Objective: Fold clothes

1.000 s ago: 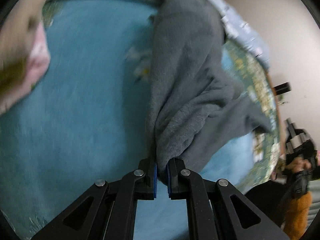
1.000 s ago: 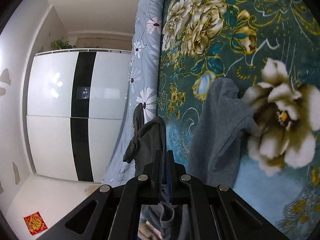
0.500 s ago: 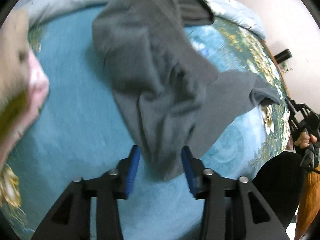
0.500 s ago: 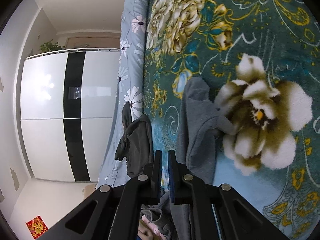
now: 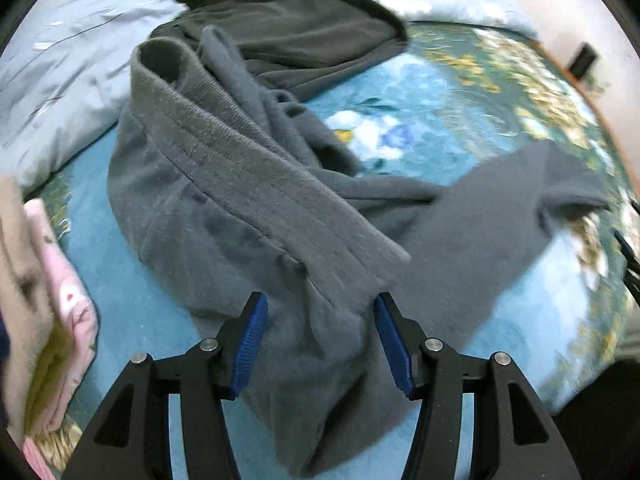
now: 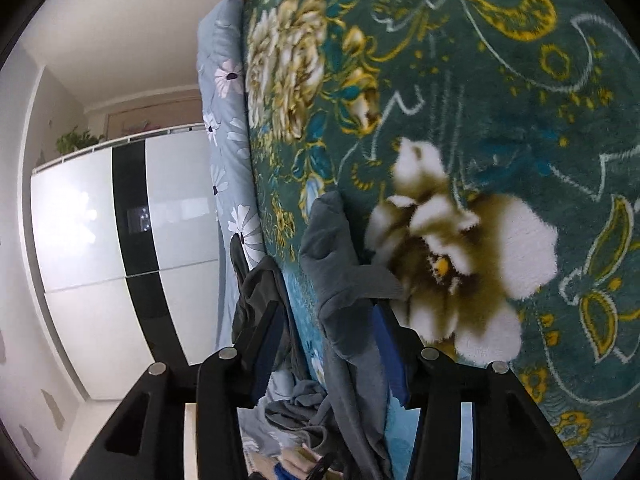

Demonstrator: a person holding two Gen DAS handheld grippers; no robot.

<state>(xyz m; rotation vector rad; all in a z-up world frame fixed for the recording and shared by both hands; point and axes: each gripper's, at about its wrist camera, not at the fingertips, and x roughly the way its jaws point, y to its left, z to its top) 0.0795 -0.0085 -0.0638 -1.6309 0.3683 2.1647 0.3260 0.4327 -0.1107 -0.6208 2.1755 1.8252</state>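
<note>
Fingers of both grippers are opening around the grey garment [image 5: 240,208], unclamped

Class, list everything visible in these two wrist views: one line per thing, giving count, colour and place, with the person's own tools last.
grey garment: one, mid grey, crumpled on the blanket, part lying between the left tool's pads.
dark garment: one, charcoal, behind the grey one.
folded clothes: one pile, pink, yellow and beige, left edge.
blanket: one, teal with gold and white flowers, covering the bed.
quilt: one, pale blue with daisies, along the blanket's edge.
wardrobe: one, white with black stripe, against the wall.
left tool: black, blue pads, opening.
right tool: black, blue pads, opening, grey cloth between.
</note>
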